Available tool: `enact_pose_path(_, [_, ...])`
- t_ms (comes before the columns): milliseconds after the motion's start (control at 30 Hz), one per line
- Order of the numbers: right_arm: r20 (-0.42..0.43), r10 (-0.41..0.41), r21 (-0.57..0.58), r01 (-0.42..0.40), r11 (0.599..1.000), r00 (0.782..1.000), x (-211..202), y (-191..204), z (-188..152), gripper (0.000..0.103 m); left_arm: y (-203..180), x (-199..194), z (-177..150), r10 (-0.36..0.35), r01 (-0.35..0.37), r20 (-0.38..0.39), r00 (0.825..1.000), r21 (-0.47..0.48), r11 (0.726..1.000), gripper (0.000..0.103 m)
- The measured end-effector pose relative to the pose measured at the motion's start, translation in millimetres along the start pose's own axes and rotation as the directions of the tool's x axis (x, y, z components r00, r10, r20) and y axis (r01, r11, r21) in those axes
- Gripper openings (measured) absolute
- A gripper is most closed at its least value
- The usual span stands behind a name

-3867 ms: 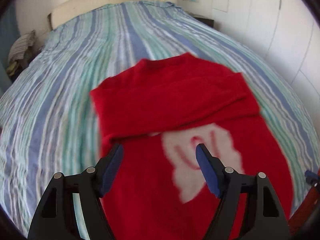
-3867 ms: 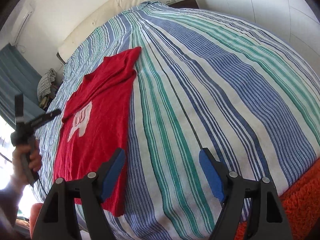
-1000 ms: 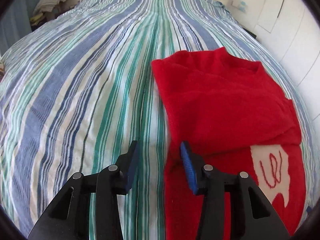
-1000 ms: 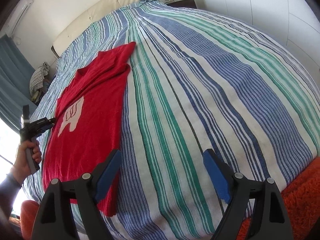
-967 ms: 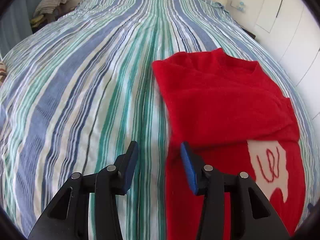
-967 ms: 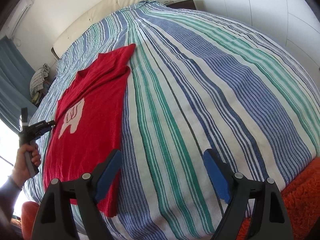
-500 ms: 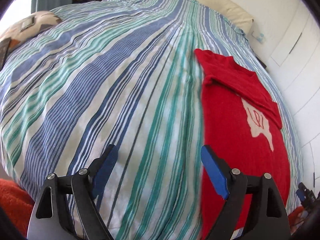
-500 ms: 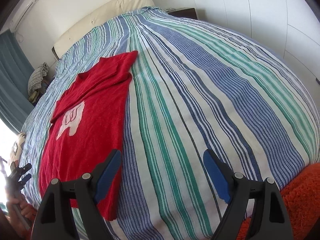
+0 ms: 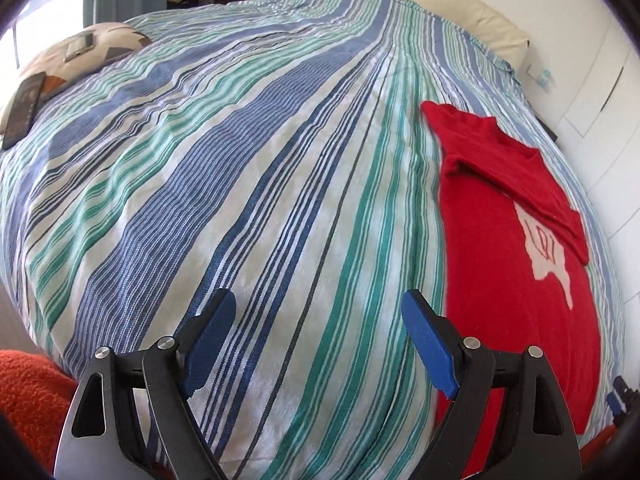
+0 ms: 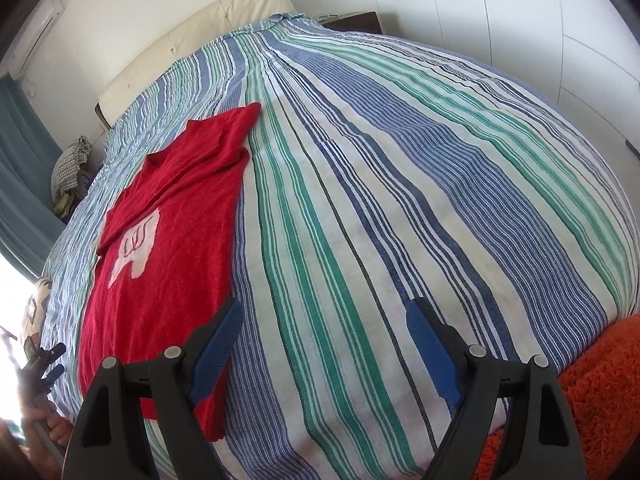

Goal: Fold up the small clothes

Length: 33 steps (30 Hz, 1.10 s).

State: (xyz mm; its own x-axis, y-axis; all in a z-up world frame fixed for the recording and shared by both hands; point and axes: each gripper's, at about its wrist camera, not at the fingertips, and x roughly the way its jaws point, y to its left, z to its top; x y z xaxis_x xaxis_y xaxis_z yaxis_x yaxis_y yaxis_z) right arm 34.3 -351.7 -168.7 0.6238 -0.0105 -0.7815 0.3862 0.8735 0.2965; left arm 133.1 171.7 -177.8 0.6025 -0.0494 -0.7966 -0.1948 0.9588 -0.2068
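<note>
Both grippers hang wide open and empty over the striped cover (image 9: 248, 184). The left gripper (image 9: 316, 340) has its right jaw at the near left edge of the one red top (image 9: 516, 280); the right gripper (image 10: 324, 344) has its left jaw over the top's near right corner. The sleeves look folded in already, so I judge the lengthwise fold comes next: each gripper must close on a near hem corner. Far left of the left jaws lie one pillow (image 9: 80, 56) and one phone (image 9: 22, 108).
</note>
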Motion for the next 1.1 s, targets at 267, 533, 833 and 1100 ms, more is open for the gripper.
enact_pose_path(267, [0.000, 0.002, -0.002, -0.002, 1.000, 1.000, -0.5, 0.2, -0.4, 0.083, 0.9, 1.1, -2.3, 0.015, -0.015, -0.010, 1.000, 0.004, 1.000, 0.087])
enact_pose_path(533, [-0.004, 0.001, -0.015, -0.001, 1.000, 1.000, 0.2, 1.7, -2.3, 0.083, 5.4, 2.4, -2.6, 0.019, -0.019, -0.017, 1.000, -0.012, 1.000, 0.087])
enact_pose_path(833, [-0.005, 0.001, -0.011, -0.001, 1.000, 1.000, 0.8, 2.3, -1.7, 0.083, 4.9, 3.9, -3.6, 0.029, -0.029, -0.022, 0.999, -0.006, 1.000, 0.087])
enact_pose_path(1100, [-0.005, 0.001, -0.009, -0.001, 1.000, 1.000, 1.0, 2.4, -1.4, 0.083, 3.5, 4.7, -4.6, 0.038, -0.038, -0.026, 0.999, 0.004, 0.999, 0.087])
